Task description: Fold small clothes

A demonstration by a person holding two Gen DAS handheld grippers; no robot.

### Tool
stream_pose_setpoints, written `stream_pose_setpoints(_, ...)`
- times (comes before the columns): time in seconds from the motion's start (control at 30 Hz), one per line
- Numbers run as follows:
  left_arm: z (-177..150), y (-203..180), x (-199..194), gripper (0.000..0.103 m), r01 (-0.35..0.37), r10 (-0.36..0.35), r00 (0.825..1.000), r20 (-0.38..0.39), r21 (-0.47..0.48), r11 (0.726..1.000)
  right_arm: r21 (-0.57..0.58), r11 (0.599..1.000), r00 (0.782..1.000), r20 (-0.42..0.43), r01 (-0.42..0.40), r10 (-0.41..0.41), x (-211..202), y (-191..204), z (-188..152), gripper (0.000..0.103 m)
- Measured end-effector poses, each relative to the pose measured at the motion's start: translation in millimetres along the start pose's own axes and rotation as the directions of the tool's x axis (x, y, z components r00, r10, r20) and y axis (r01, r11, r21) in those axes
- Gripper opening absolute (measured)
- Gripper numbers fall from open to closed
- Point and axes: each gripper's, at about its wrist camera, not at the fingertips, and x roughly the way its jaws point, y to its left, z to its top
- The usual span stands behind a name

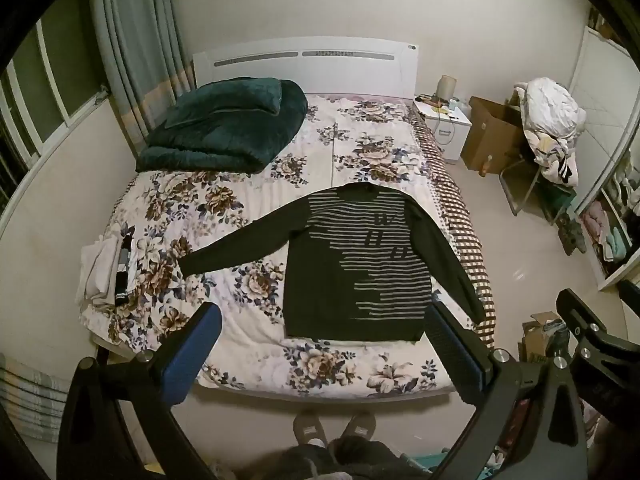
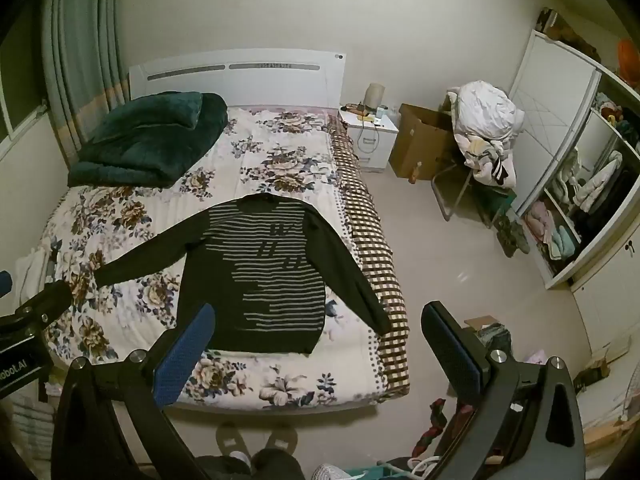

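Dark knit with pale stripes, that is what is lying front and centre: one long-sleeved striped sweater [image 1: 352, 268] is stretching out flat on the floral bedspread [image 1: 256, 184], chest up, hem toward the foot of the bed, neckline toward the white headboard [image 1: 304, 66]. Both sleeves are spreading out, one angling away across the flowers, the other running down along the checked side of the mattress. It looks laid out that way on purpose, smoothed so the folds can start clean.

The person is standing at the foot of the bed, two slippered feet [image 1: 334, 428] peeking in at the bottom. The left gripper [image 1: 320, 344] is hovering above the hem, jaws spread wide with nothing between them. The right gripper [image 2: 316, 344] is doing the same off the sweater's lower corner, jaws fully apart, gripping nothing. Both are tilting down at the garment, which reads as a line-up before the first grab.

Counting now: one sweater to fold, two grippers, one dark green blanket [image 1: 224, 124] bundled near the headboard out of the working area, and one small stack of pale folded clothes [image 1: 102, 272] sitting at the bed's far edge, likely a finished pile. Beyond the bed, one white nightstand [image 1: 446, 128] and one cardboard box [image 1: 494, 136] are standing against the wall.
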Motion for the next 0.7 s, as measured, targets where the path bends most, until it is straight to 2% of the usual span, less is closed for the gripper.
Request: stream_pose_setpoints(0.7, 7.6, -12.8, -3.7, 0.103, -0.005, 0.005, 1.000, 0.018, 0.009, 1.000, 0.006, 1.000, 1.000, 0.009, -0.007, 0.006, -0.8, -1.3, -0.7, 0.103)
